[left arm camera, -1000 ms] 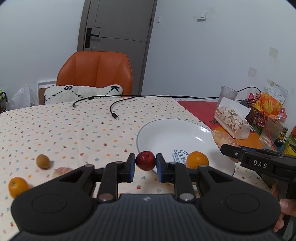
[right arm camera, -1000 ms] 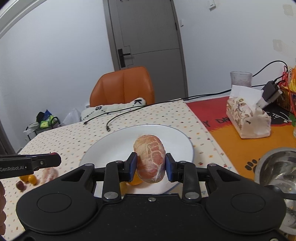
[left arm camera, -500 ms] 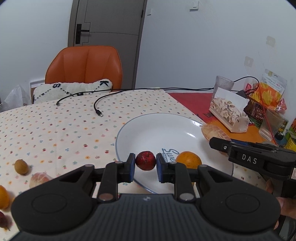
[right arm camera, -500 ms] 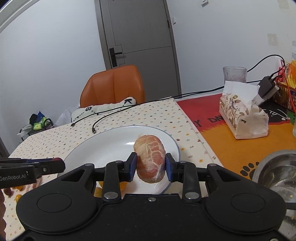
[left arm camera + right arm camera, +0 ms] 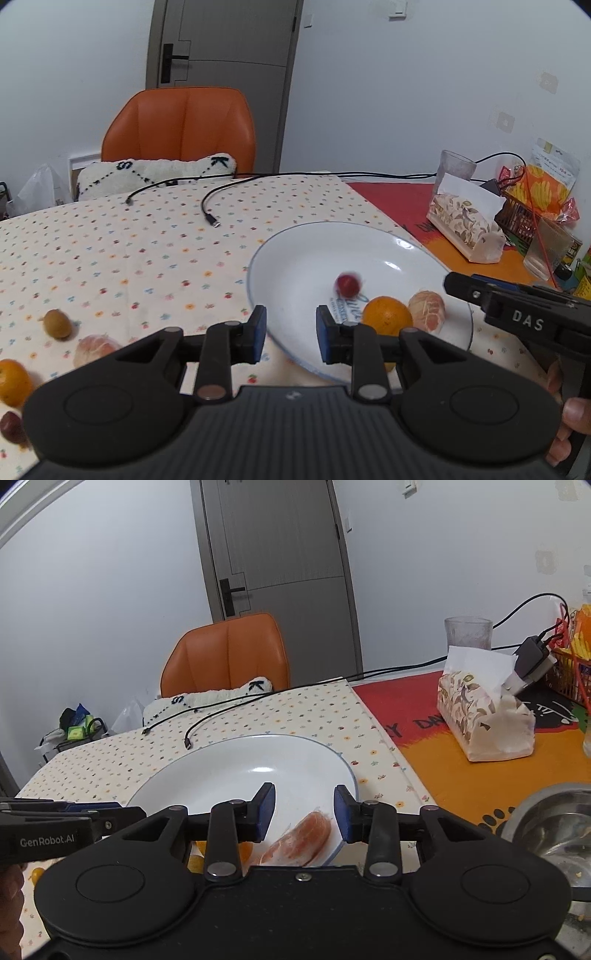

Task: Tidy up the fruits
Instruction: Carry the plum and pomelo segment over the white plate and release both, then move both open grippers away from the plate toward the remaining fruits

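White plate holds 3 fruits: peeled citrus at 4 o'clock, orange beside it, small red fruit central. My left gripper and right gripper are opening, both empty.

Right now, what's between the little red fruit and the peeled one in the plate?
In the left wrist view, the whole orange sits between the red fruit and the peeled one, on the white plate.
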